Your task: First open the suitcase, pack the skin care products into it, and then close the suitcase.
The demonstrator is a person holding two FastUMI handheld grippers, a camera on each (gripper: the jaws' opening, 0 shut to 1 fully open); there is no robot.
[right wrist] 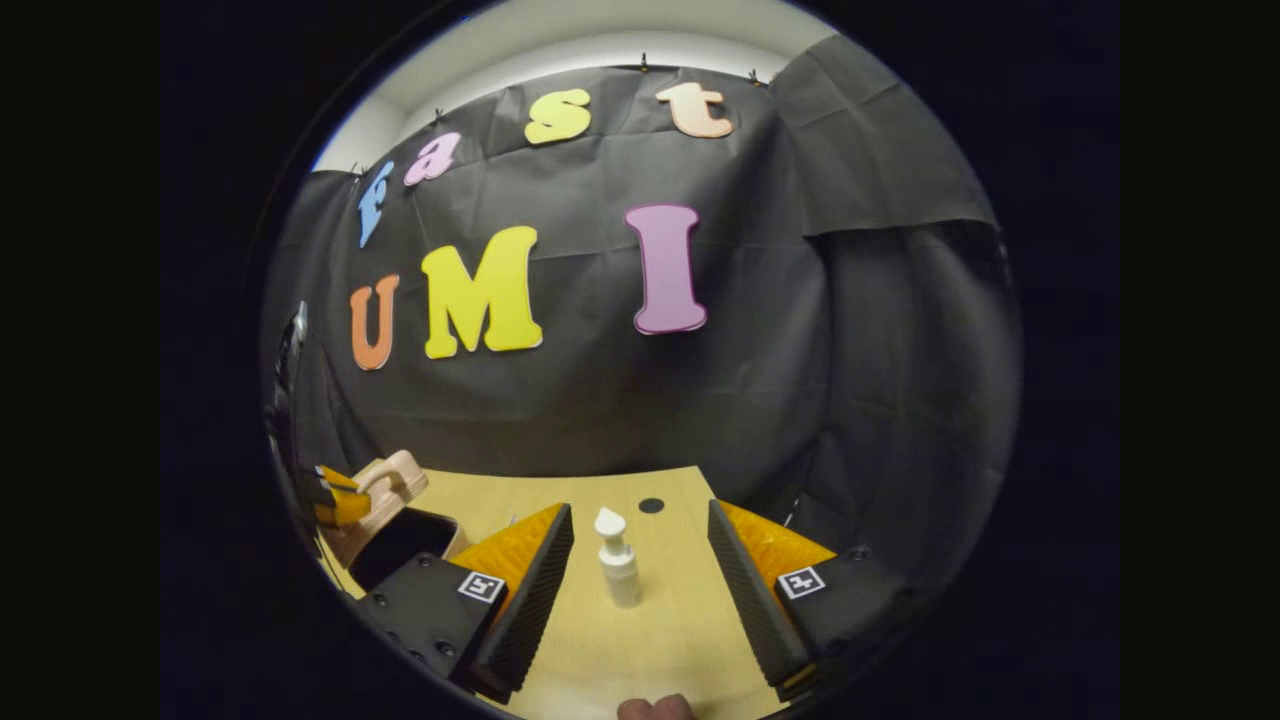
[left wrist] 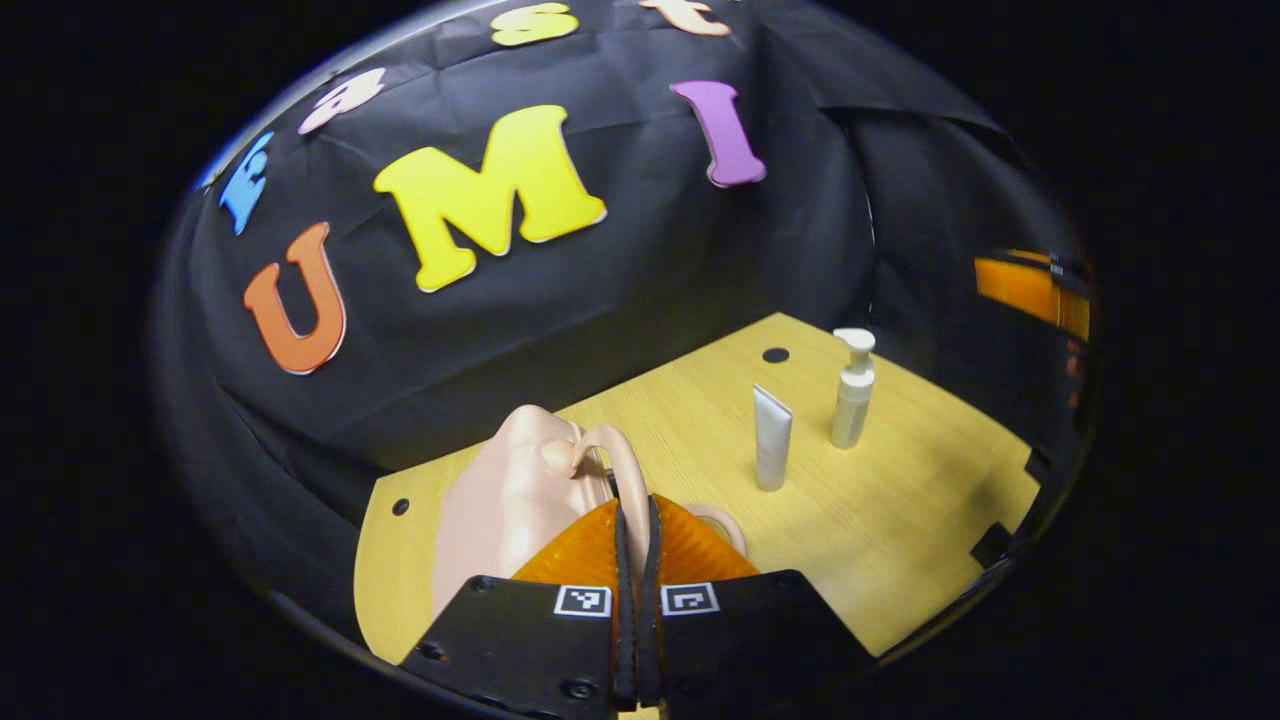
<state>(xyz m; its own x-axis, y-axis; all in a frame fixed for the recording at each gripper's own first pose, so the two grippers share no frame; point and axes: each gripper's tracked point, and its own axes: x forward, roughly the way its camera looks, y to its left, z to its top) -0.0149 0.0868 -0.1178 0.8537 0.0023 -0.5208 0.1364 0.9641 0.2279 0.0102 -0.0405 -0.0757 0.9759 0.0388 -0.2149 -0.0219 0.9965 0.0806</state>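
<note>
Gripping suitcase (left wrist: pixel 520 490) handle: left tongs (left wrist: pixel 636 520) | right tongs (right wrist: pixel 640 560) wide, pump bottle (right wrist: pixel 618 560) between

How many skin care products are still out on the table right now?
2: a white tube standing upright on the table, and a white pump bottle beside it, between the right gripper's open fingers. Others may be hidden.

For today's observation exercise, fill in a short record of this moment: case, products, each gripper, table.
case: pink suitcase on the table's left part, lid raised in the right gripper view
products: tube and pump bottle upright, apart, still on the table
left gripper: shut on the suitcase handle
right gripper: open, pump bottle between its fingers, not touching
packing: not yet begun
</note>
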